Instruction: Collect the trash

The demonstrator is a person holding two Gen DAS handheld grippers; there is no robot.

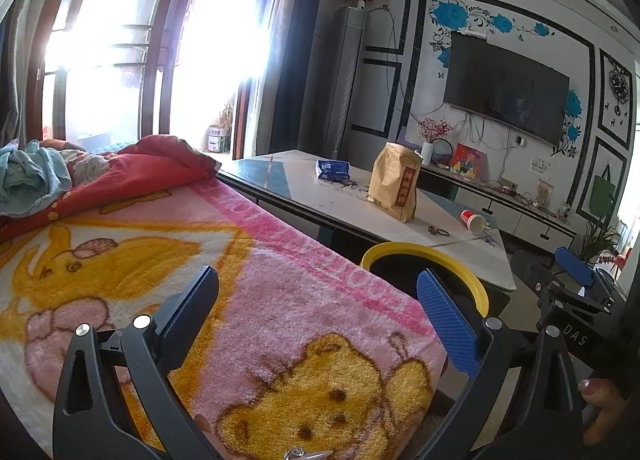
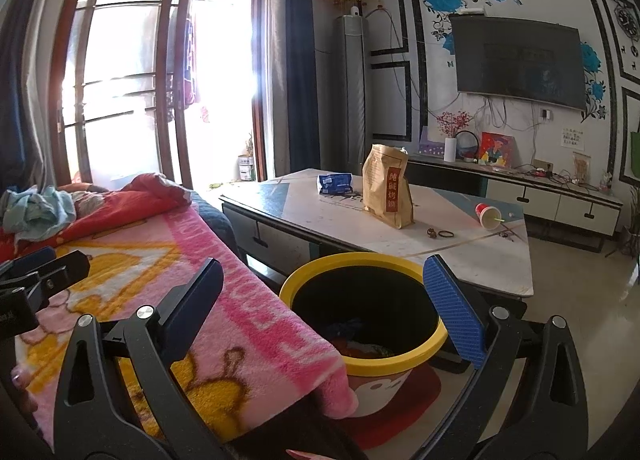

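Note:
A yellow-rimmed bin stands on the floor between the sofa and the coffee table; some trash lies in its bottom. It also shows in the left wrist view. On the table stand a brown paper bag, a blue packet and a tipped red paper cup. My right gripper is open and empty, just above the bin's near rim. My left gripper is open and empty over the pink blanket.
The pink cartoon blanket covers the sofa seat, with a red quilt and blue cloth behind. Small rings and a hair tie lie on the table. A TV cabinet and TV stand at the far wall.

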